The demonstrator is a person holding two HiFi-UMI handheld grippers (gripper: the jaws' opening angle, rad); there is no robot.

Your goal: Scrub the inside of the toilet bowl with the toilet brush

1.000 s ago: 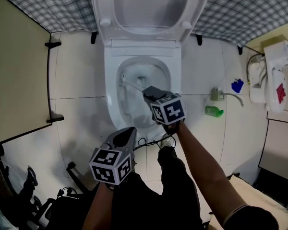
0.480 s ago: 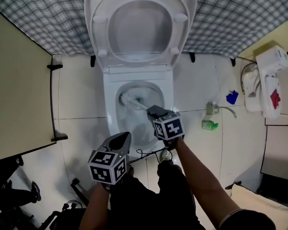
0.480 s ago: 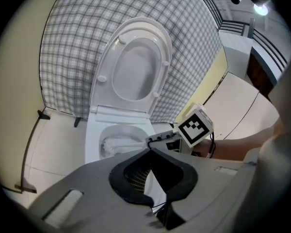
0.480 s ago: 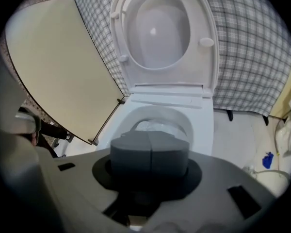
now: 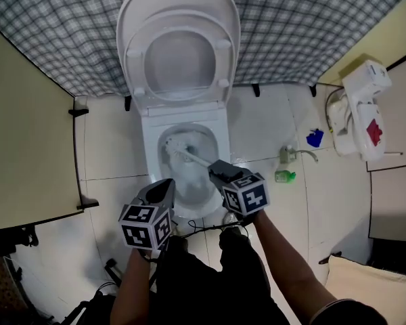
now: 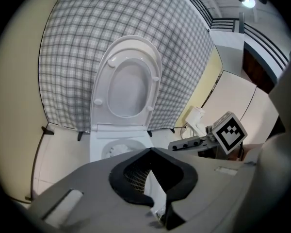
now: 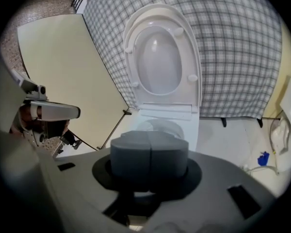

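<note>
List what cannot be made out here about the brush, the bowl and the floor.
- Toilet brush handle end: right gripper view, hidden behind the fingers.
- Bowl front wall: head view, covered by left gripper and right gripper.
- Green item, blue item: head view, too small.

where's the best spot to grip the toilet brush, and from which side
Take the toilet brush at the top end of its thin handle, coming over the bowl's near rim: the handle slants up out of it toward that side, bristles down inside. The right tool grips it there.
</note>
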